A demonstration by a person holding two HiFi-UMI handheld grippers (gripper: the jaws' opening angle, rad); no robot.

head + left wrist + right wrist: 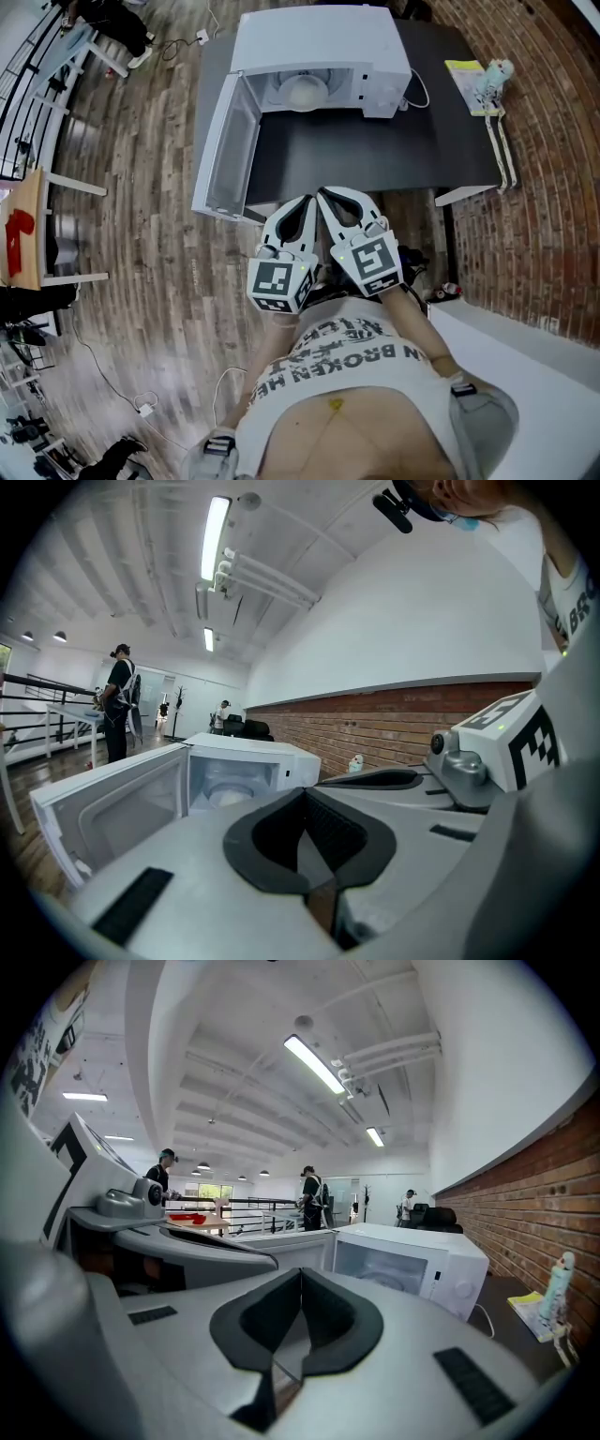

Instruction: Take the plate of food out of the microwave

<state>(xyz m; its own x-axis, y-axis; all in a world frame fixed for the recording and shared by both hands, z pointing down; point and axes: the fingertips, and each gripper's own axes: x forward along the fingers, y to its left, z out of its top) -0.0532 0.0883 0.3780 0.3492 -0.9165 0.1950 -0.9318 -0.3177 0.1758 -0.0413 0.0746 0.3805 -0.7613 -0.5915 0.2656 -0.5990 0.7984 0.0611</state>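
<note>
Pale mounded plate of food (305,91) inside white microwave (323,42) at table (375,155) back edge, door (225,150) open leftward, bare tabletop in front. Closed, empty: left gripper (304,202), right gripper (325,196).

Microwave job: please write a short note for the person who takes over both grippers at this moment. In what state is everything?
Left gripper: fingers shut, holding nothing, held near the person's body, short of the table.
Right gripper: the same, fingers shut and empty, beside the left one.
Microwave: stands on the dark table, its door swung wide open to the left.
Plate of food: inside the microwave, not touched by either gripper.
Done: the door is open.
Left: open the fingers, reach in, grip the plate and bring it out, probably onto the table in front.
</note>
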